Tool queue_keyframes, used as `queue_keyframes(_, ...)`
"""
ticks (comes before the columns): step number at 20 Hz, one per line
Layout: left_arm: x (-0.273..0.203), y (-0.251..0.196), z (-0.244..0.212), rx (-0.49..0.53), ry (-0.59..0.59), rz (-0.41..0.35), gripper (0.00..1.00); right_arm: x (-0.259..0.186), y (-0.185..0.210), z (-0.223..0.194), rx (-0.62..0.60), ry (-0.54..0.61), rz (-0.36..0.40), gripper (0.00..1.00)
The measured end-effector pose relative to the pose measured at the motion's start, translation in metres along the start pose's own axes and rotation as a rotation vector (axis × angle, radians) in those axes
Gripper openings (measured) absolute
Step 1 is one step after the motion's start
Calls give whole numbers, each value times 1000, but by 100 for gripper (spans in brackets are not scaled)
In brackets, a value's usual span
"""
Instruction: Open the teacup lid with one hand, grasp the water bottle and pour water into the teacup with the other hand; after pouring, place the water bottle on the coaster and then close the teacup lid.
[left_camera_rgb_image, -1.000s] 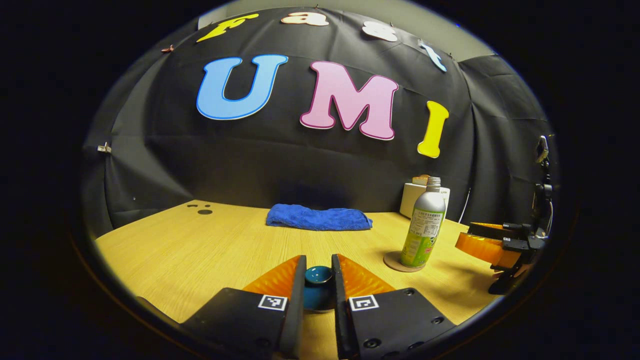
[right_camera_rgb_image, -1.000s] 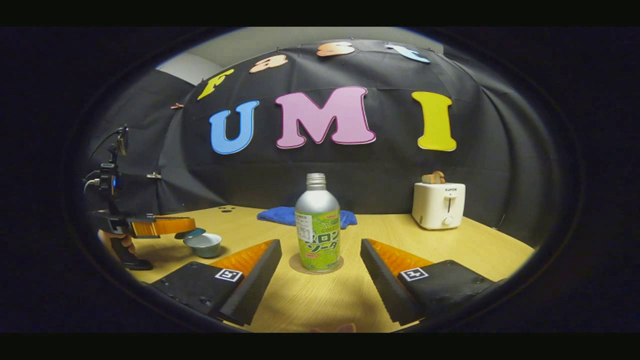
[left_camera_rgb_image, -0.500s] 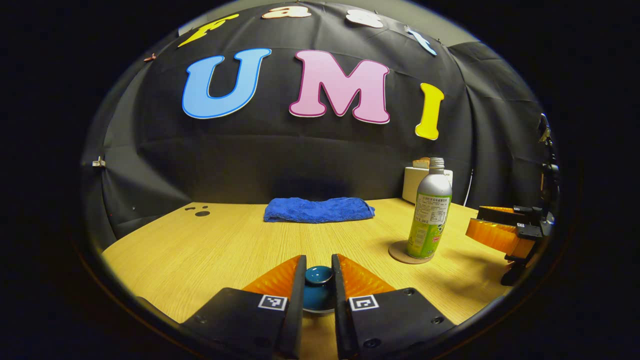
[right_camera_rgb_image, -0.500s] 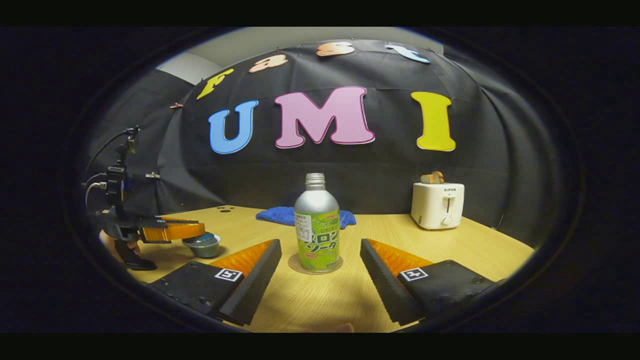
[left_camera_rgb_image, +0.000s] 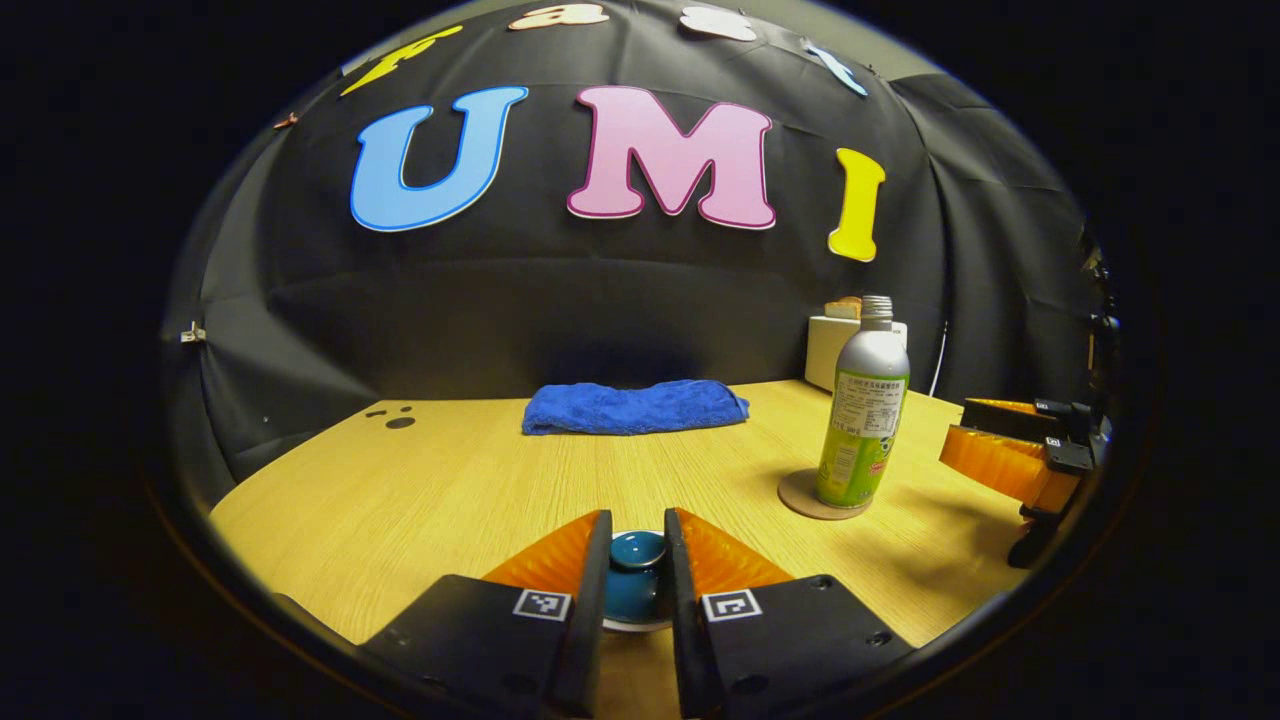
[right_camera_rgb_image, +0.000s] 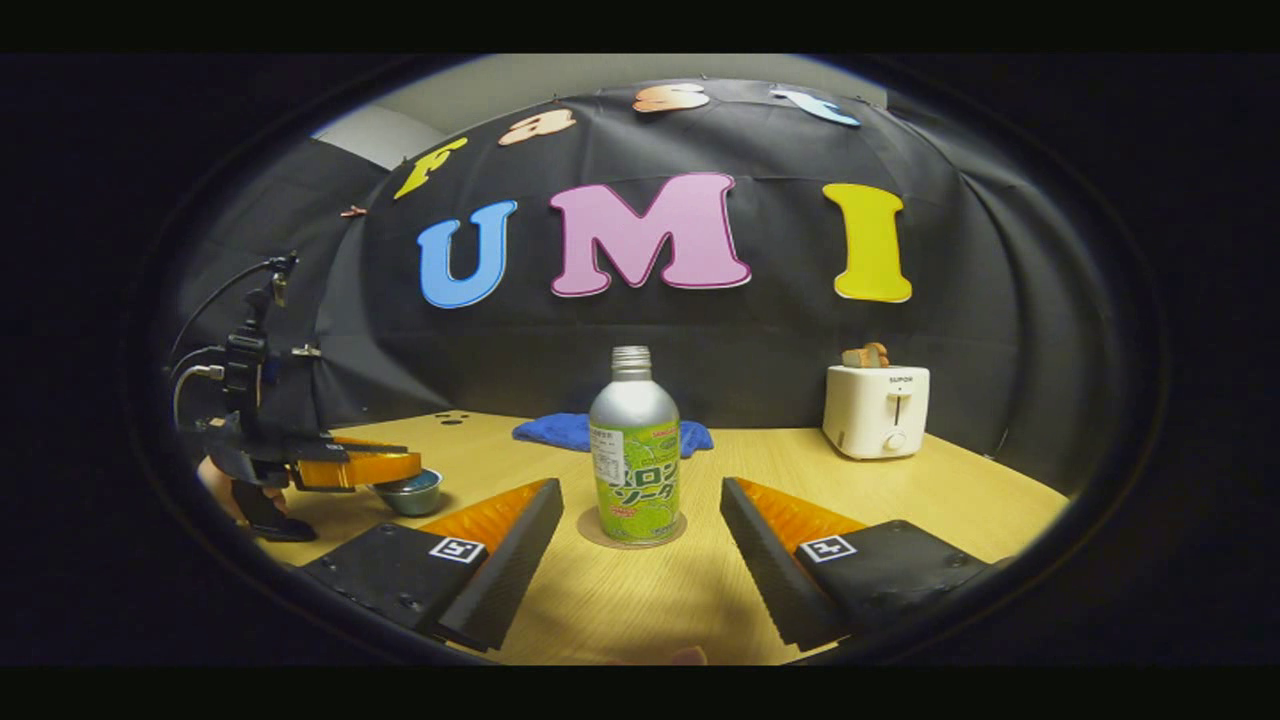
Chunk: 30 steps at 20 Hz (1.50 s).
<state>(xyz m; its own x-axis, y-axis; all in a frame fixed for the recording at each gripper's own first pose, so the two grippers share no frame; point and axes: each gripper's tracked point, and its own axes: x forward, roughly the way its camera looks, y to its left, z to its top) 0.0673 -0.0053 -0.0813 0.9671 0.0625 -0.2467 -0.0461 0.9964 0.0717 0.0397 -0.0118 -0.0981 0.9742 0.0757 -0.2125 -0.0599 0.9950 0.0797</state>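
— Orange fingers on the left hand-held gripper (left_camera_rgb_image: 637, 560) are squeezed close together. What is between them?

— The knob of the teal teacup lid (left_camera_rgb_image: 637, 548). Both fingers press on it, one on each side. The lid sits down on the teacup (right_camera_rgb_image: 408, 493), near the front edge of the tabletop (left_camera_rgb_image: 420, 500).

— Is the lid all the way on?

— I cannot tell. In the right gripper view the left hand-held gripper lies flat over the cup and hides the top of it.

— Where is the water bottle (right_camera_rgb_image: 634, 450)?

— It stands straight up on the round coaster (right_camera_rgb_image: 590, 528). It is silver on top and green below, and it has no cap on.

— And the right hand-held gripper (right_camera_rgb_image: 640, 545)?

— Its fingers are spread wide apart. It holds nothing. The bottle stands just past the fingertips, in line with the gap, not touching them.

— What is behind the bottle?

— A blue towel (left_camera_rgb_image: 634, 406) lies by the black wall. A white toaster (right_camera_rgb_image: 877, 410) stands off to the side with bread poking out of it.

— Is somebody holding the left one?

— Yes, a hand (right_camera_rgb_image: 222, 485) is under it, on the handle.
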Motion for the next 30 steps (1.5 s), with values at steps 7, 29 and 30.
queue_keyframes(7, -9, 1, 5, -13, -36, 34, 60, 0, 0, 1, 0, 0, 0, 98)
queue_keyframes(29, -36, 5, 18, -22, -194, 108, 95, 0, 0, 1, -2, 0, 0, 98)
queue_keyframes(30, -37, 5, 18, -22, -194, 109, 95, 0, 0, 1, -2, 0, -1, 98)
